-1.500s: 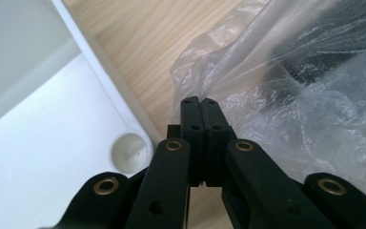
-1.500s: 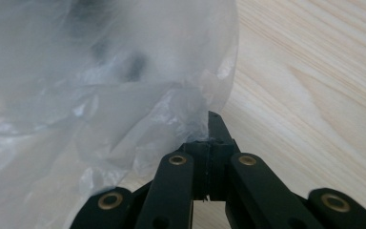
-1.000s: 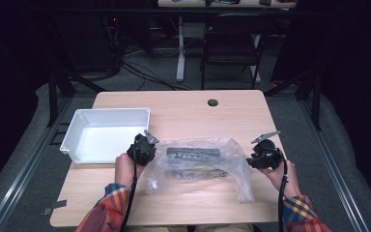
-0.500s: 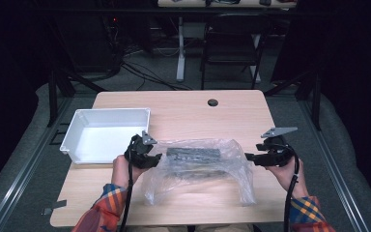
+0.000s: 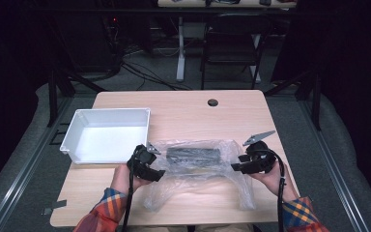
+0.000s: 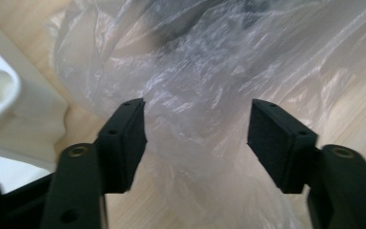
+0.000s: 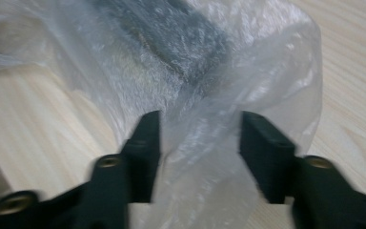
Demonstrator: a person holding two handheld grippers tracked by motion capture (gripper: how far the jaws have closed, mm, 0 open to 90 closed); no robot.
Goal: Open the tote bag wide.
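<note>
The wooden table (image 5: 183,116) takes up the middle of the high view, w/ a white tray (image 5: 107,135) sitting left of centre, and just to the right of it, lower middle of the frame, is the clear plastic bag (image 5: 198,171) w/ a dark long object (image 5: 193,155) lying inside near its top edge. The bag's left edge is near the tray's corner, can't tell if it touches. Left gripper (image 5: 149,162) is at the bag's left edge and right gripper (image 5: 239,165) at its right edge — both w/ jaws spread wide. In the left gripper view the left one (image 6: 195,138) has loose film bunched between the pads but nothing pinched yet, and the tray's rim sits at the far left of that frame. Same deal in the right gripper view: the right one (image 7: 198,143) has a fold of bag standing up between open jaws, not clamped. Stuff that could go wrong imo: the film is thin and slippery, so closing on one layer only could let it slide out or tear. If both sides get lifted unevenly the dark thing prob rolls to the low end and could drop out of whichever end is open — can't tell which end that is from here. Also the left jaws are close to the tray, so a sloppy close might nudge it instead of grabbing plastic.
</note>
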